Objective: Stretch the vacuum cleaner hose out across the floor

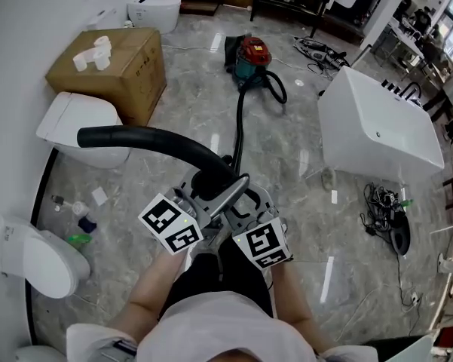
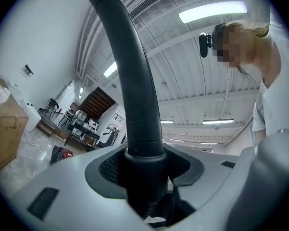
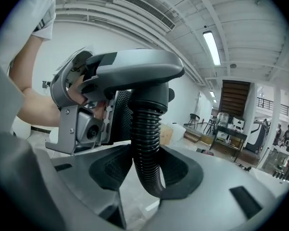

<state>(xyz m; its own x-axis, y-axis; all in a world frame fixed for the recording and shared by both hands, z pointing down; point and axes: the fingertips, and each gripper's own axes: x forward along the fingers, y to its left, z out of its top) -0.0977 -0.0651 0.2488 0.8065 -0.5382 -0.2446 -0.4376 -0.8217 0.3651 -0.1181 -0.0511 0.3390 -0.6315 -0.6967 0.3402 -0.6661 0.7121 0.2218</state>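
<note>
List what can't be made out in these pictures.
- The hose's joint at the vacuum cleaner: head view, too small.
- Small bottles beside the toilet: head view, too small to identify.
- Whether the right tool's pads press the hose: right gripper view, hose overlaps them.

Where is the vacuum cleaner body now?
Head view, top centre: the red-and-teal canister vacuum cleaner stands between the brown cardboard box and the white bathtub.

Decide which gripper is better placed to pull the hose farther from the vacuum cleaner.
Left gripper: its fingers clamp the rigid wand, a firm handle. The right gripper seems loose around the ribbed hose.
</note>
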